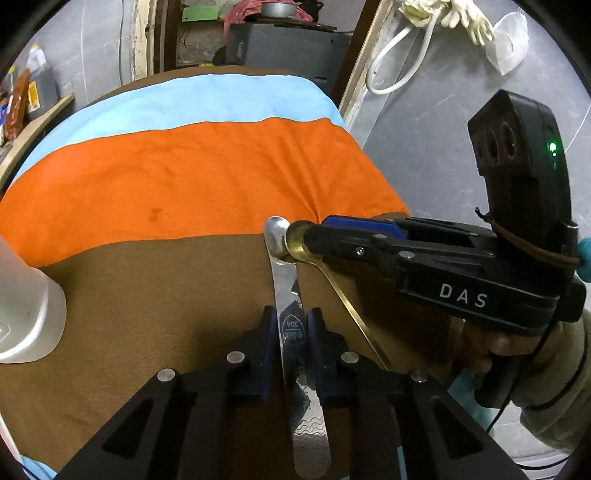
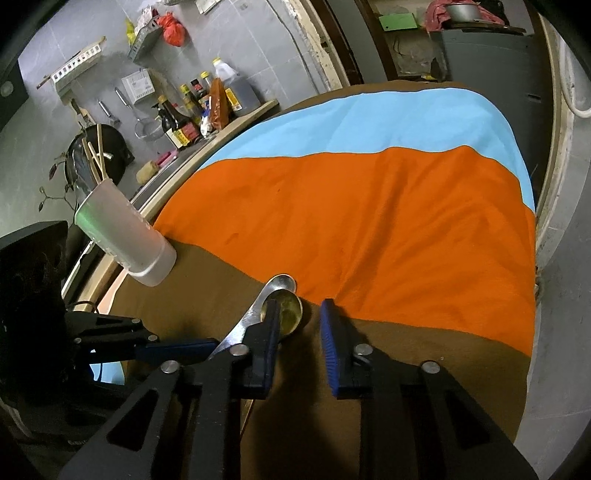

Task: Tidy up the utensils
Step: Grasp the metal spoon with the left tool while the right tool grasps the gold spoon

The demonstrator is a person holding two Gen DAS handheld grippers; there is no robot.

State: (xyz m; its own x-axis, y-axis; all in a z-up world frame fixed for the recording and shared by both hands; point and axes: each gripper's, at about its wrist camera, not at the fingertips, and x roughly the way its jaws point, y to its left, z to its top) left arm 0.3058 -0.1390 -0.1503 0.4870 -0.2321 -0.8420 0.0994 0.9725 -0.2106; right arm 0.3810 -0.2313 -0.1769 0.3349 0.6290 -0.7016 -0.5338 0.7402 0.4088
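Early days: left gripper [image 1: 291, 328] clamped on silver spoon [image 1: 291, 332], right gripper [image 2: 299, 321] gaping wide at gold spoon [image 2: 286, 310], white cup [image 2: 123, 240] awaiting both.

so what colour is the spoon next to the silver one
Gold, or brass-toned; the gold spoon shows best in the left wrist view.

You are in a home kitchen: grey tiled walls [image 2: 258, 44] close in a narrow ledge [image 2: 236, 120] crowded with sauce bottles [image 2: 177, 123] and a big oil jug [image 2: 236, 86]. Beside them you see a black wok [image 2: 99, 151], a wire strainer [image 2: 146, 129] hung on the wall and a cup [image 2: 122, 236] holding chopsticks [image 2: 94, 157]. Your counter [image 2: 369, 221] wears a striped cloth, rubber gloves [image 1: 458, 16] hang by the doorway, and a metal pot [image 2: 460, 11] sits on a cabinet beyond.
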